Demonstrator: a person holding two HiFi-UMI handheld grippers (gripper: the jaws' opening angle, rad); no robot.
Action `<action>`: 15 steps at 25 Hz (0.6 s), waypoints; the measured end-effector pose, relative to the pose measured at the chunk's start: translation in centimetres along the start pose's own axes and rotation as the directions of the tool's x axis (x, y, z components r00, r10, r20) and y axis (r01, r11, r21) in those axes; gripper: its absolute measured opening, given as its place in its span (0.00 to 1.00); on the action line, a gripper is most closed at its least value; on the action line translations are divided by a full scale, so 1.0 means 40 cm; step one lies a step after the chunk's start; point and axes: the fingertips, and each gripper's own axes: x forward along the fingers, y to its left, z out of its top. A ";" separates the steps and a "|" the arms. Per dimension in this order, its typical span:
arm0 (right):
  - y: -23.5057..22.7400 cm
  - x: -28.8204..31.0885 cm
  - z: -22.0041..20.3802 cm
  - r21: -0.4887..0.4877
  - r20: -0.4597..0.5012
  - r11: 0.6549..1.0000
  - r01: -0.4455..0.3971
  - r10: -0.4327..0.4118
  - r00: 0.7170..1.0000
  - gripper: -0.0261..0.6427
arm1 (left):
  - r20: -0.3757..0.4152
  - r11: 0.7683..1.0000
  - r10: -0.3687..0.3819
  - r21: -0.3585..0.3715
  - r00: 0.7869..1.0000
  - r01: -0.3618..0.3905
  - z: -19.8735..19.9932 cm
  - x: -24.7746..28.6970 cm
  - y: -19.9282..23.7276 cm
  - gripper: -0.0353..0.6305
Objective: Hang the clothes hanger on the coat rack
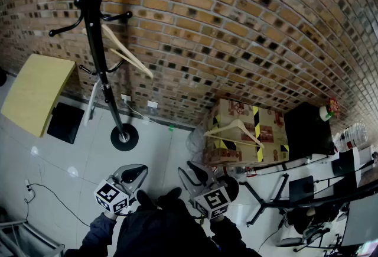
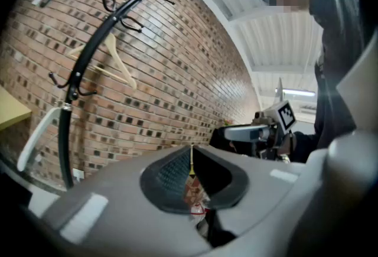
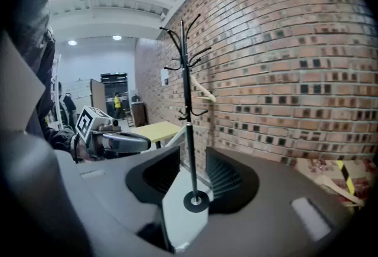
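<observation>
Room: a brick wall point(image 1: 236, 25) is seen above a white tiled floor point(image 1: 159, 149).
Coat rack point(image 1: 94, 31): stood against the wall; a hung wooden hanger point(image 1: 127, 52) is already carried on an upper hook.
Second wooden hanger point(image 1: 233, 127): laid on the cardboard box point(image 1: 269, 132), well apart from the rack, untouched.
Left claw point(image 2: 191, 161): clenched on nothing.
Right claw point(image 3: 192, 173): released, nothing held.
Progress: judged barely begun; grasping, carrying and hooking are left.

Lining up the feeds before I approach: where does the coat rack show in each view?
Head view: coat rack at upper left, against the brick wall.
Left gripper view: at left, pole bowed.
Right gripper view: centre, upright.
Shared landmark: the wooden hanger hung on it.
</observation>
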 end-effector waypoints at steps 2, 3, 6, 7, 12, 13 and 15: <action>-0.090 -0.047 -0.004 0.013 0.011 0.999 0.049 -0.049 0.999 0.23 | -0.002 1.000 -0.029 0.011 1.000 0.029 0.016 0.082 -0.025 0.07; -0.135 -0.073 -0.006 0.020 0.015 0.997 0.076 -0.076 0.997 0.23 | -0.005 0.999 -0.048 0.017 0.999 0.048 0.024 0.123 -0.041 0.07; -0.265 -0.167 -0.021 0.052 0.022 0.982 0.182 -0.184 0.983 0.23 | -0.025 0.991 -0.130 0.037 0.991 0.130 0.048 0.241 -0.099 0.07; -0.303 -0.201 -0.030 0.067 0.022 0.973 0.222 -0.224 0.974 0.23 | -0.034 0.986 -0.158 0.044 0.987 0.159 0.053 0.277 -0.118 0.07; -0.467 -0.355 -0.086 0.149 0.024 0.915 0.375 -0.382 0.924 0.23 | -0.097 0.955 -0.287 0.055 0.953 0.293 0.047 0.457 -0.209 0.09; -0.494 -0.381 -0.099 0.159 0.024 0.904 0.397 -0.405 0.914 0.23 | -0.113 0.946 -0.312 0.061 0.944 0.320 0.042 0.493 -0.230 0.10; -0.540 -0.423 -0.123 0.181 0.024 0.886 0.427 -0.438 0.899 0.23 | -0.153 0.923 -0.362 0.077 0.920 0.376 0.031 0.561 -0.274 0.14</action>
